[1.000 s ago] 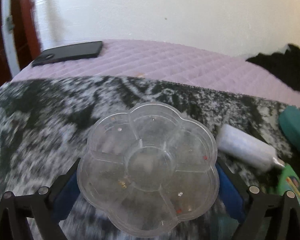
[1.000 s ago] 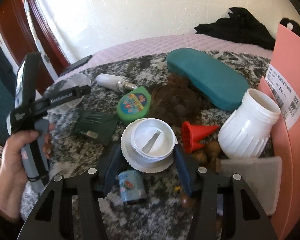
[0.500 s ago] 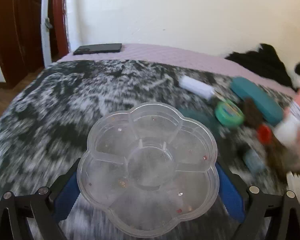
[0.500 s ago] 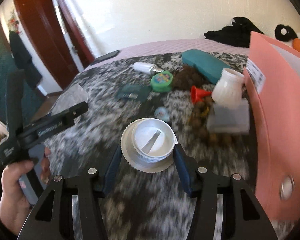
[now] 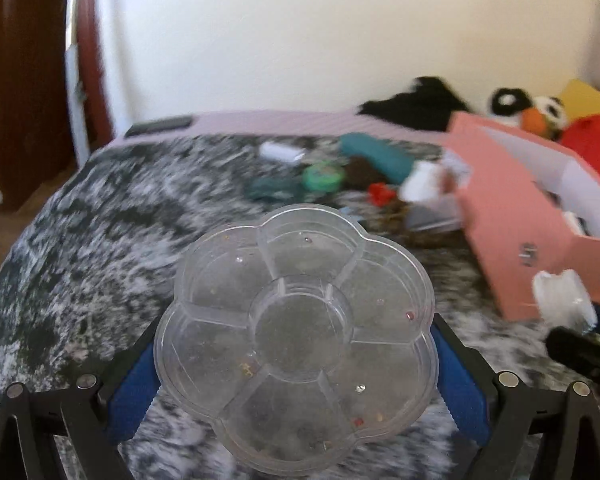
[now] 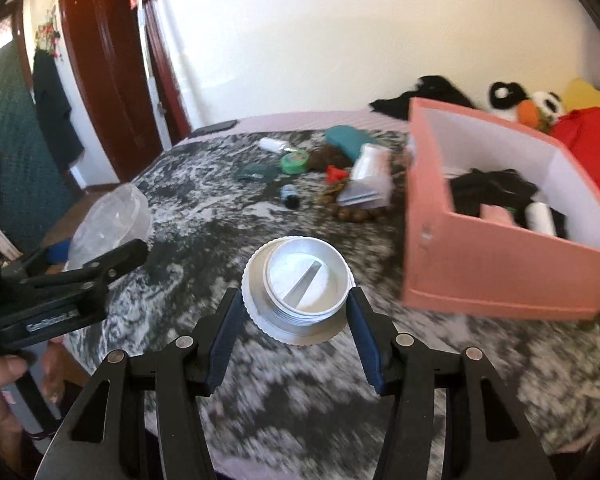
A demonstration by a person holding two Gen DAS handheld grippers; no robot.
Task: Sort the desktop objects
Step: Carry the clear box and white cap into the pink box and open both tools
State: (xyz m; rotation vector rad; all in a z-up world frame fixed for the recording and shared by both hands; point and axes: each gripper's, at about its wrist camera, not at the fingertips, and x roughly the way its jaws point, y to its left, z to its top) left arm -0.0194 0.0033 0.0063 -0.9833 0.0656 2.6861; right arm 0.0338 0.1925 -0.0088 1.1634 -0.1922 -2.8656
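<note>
My left gripper is shut on a clear flower-shaped compartment tray, held level above the black-and-white cloth; a few tiny beads lie in its cells. My right gripper is shut on a white screw lid, its blue pads pressing on both sides. The right wrist view also shows the left gripper at the left with the clear tray, held by a person's hand. The pink box stands open at the right, with dark items and a white roll inside.
A cluster lies at the far side of the cloth: a white jar, a green round tin, a teal case, a red cone, a small blue pot, nuts. Plush toys and a phone sit behind. A brown door stands at the left.
Both grippers have pulled back and risen from the cluster with the tray and the lid in them. The cluster now looks small and far, and the pink box has come into view.
</note>
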